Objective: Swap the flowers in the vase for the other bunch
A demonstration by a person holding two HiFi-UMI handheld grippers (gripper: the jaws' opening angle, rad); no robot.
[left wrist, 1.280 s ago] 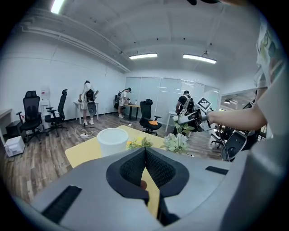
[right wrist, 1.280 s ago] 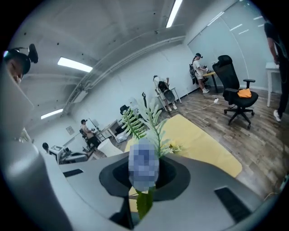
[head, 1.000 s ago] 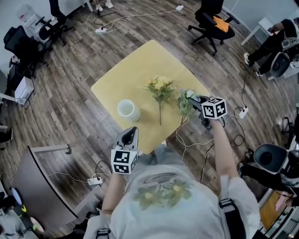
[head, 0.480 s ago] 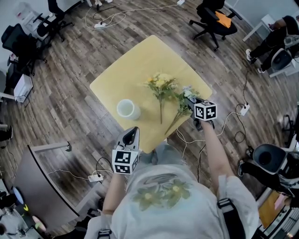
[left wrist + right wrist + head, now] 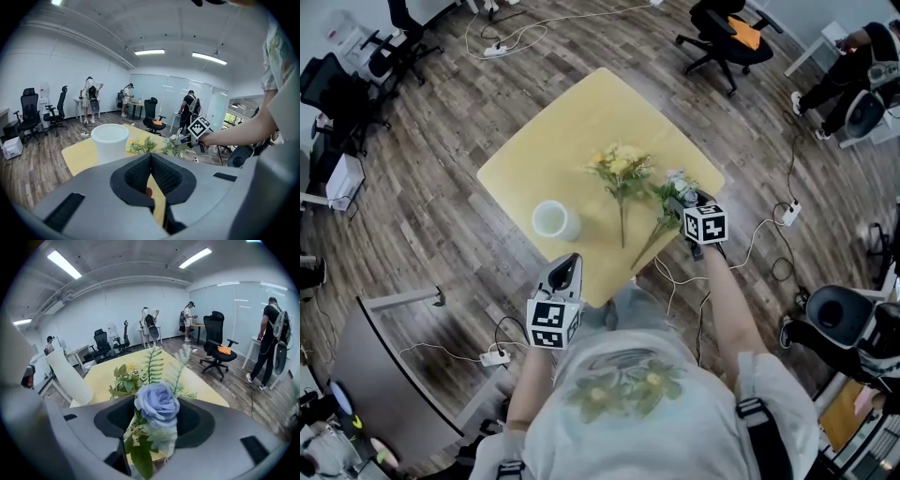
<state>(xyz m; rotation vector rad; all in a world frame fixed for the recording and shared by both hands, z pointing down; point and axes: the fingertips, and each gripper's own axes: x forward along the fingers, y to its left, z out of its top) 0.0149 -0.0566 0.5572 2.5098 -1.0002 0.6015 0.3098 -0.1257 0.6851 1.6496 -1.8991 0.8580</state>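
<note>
An empty white vase stands near the front left of the yellow table. A yellow bunch lies flat at the table's middle. Just right of it lies a bunch with a pale blue rose, its stem pointing at the front edge. My right gripper is at that bunch's head. In the right gripper view the rose sits between the widely parted, opening jaws, and the pads do not press on it. My left gripper hovers off the table's front edge, jaws shut and empty, with the vase ahead of it.
The table's right edge is close beside my right gripper. Cables and a power strip lie on the wood floor to the right. An office chair stands beyond the far corner, and people stand at desks at the back of the room.
My right gripper has come down and leftwards with the blue-rose bunch, which now lies on the table beside the yellow bunch. The left gripper has stayed put.
</note>
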